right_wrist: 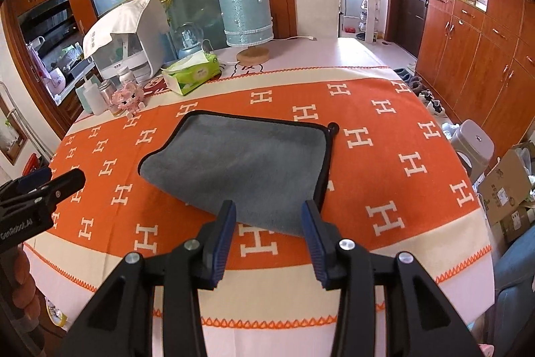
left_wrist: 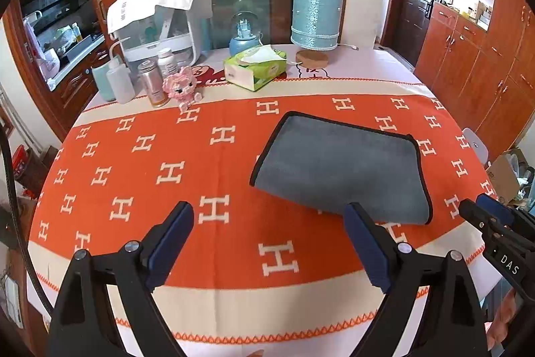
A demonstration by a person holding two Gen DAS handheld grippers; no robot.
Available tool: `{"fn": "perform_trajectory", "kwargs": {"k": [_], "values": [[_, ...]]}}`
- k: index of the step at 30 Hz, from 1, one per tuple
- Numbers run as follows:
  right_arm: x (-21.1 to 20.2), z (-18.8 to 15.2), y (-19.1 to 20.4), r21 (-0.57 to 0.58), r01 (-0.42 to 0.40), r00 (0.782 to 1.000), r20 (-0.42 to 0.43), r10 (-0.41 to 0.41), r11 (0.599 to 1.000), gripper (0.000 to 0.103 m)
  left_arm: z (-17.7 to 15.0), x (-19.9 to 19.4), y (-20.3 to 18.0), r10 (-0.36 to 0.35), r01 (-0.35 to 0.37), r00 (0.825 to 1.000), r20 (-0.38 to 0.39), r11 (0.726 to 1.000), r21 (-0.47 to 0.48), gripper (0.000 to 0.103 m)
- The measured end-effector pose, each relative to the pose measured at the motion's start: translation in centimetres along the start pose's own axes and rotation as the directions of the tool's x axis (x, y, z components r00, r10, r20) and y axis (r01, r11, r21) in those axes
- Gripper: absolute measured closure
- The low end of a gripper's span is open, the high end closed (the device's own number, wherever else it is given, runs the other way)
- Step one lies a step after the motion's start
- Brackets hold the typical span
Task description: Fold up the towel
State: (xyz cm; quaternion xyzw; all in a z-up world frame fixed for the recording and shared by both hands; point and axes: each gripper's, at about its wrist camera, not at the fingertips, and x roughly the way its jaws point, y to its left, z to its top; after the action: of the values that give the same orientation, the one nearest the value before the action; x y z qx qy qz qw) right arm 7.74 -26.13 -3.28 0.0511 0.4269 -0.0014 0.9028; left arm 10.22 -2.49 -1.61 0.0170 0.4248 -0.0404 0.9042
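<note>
A grey towel point(left_wrist: 337, 166) with a black hem lies folded flat on the orange cloth with white H marks point(left_wrist: 140, 176). It also shows in the right wrist view point(right_wrist: 240, 163). My left gripper point(left_wrist: 269, 216) is open and empty, held above the cloth to the left of the towel's near edge. It shows at the left edge of the right wrist view point(right_wrist: 63, 179). My right gripper point(right_wrist: 269, 216) is open and empty, just short of the towel's near right corner. It shows at the right edge of the left wrist view point(left_wrist: 481, 206).
At the table's far side stand a green tissue pack point(left_wrist: 255, 67), a blue lamp point(left_wrist: 316, 19), a white appliance point(left_wrist: 160, 19), bottles point(left_wrist: 120, 79) and a pink toy point(left_wrist: 182, 87). Wooden cabinets point(left_wrist: 478, 62) line the right. A grey stool point(right_wrist: 473, 143) and cardboard boxes point(right_wrist: 508, 186) stand by the table's right edge.
</note>
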Motion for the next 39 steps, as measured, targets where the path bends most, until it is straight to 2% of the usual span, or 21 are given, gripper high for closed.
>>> {"fn": "perform_trajectory", "kwargs": {"k": [10, 14, 21, 29, 32, 39], "values": [[-2.9, -3.1, 1.7, -0.004, -0.043, 0.999, 0.018, 0.043, 0.999, 0.062, -3.8, -4.0, 0.9, 0.001, 0.001, 0.999, 0.037, 0.999, -0.046, 0.004], [-3.6, -4.5, 2.2, -0.012, -0.042, 0.999, 0.011, 0.042, 0.999, 0.061, -5.2, -5.1, 1.1, -0.014, 0.016, 1.0, 0.027, 0.998, -0.06, 0.002], [-4.6, -6.1, 2.3, 0.0, -0.057, 0.998, 0.0, 0.057, 0.998, 0.056, -7.5, -6.2, 0.8, 0.001, -0.001, 1.0, 0.005, 0.998, -0.057, 0.001], [-5.4, -6.9, 3.2, -0.018, -0.071, 0.997, -0.007, 0.071, 0.997, 0.055, -8.5, -6.3, 0.6, 0.052, -0.054, 0.998, -0.035, 0.996, -0.071, 0.001], [-5.8, -7.1, 3.5, -0.029, -0.057, 0.998, 0.005, 0.057, 0.998, 0.055, -8.7, -6.2, 0.8, 0.045, -0.049, 0.998, -0.046, 0.996, -0.081, 0.001], [-6.7, -7.4, 3.8, -0.031, -0.036, 0.999, 0.032, 0.037, 0.999, 0.049, -9.1, -6.9, 0.8, 0.064, -0.066, 0.998, -0.027, 0.995, -0.078, 0.001]]}}
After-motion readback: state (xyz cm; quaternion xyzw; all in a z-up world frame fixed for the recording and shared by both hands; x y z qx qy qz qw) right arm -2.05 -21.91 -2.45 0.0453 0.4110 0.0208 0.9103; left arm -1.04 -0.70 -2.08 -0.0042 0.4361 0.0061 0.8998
